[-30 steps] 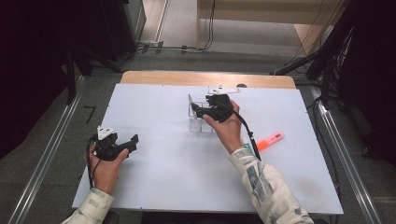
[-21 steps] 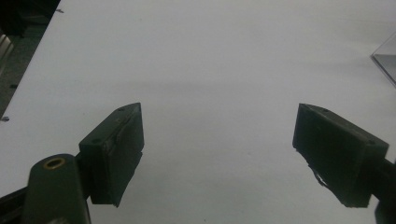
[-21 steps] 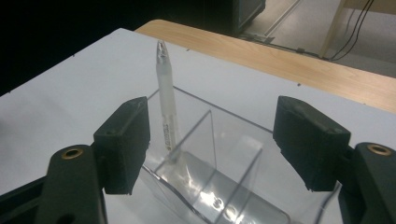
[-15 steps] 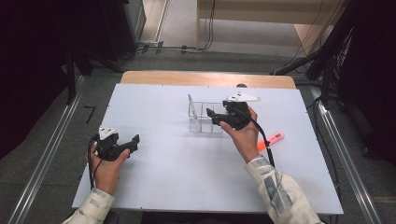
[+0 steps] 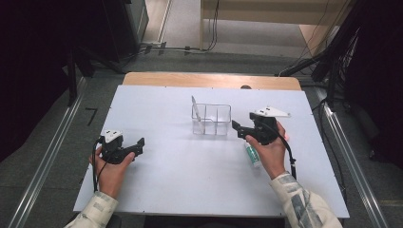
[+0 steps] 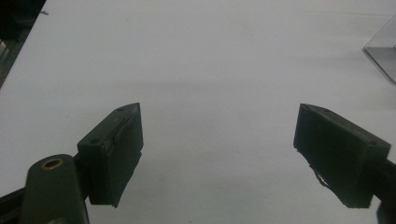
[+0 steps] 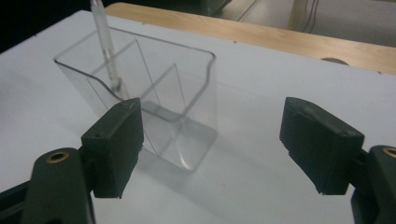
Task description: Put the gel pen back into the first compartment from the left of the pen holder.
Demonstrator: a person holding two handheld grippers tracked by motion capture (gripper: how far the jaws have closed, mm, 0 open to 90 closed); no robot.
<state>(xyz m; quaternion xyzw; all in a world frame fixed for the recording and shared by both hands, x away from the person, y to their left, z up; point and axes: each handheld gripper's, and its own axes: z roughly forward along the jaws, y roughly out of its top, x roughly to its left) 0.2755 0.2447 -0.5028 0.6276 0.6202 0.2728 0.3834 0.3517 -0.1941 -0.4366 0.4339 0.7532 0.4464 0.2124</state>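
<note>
Judging by the clear organizer (image 5: pixel 211 118) mid-table, 1 pen (image 7: pixel 106 44) stood inside while a marker (image 5: pixel 252 155) waited under the right hand-held gripper (image 5: pixel 236 127), whose empty jaws had just been opening; left hand-held gripper (image 5: pixel 139 144) idled spread.

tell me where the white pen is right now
In the high view the white pen stands tilted in the left end compartment of the clear organizer, mid-table, left of the right gripper.

A white rectangular worktop (image 5: pixel 180 190) has a light wooden strip (image 5: pixel 209 80) along its twelve o'clock edge.
</note>
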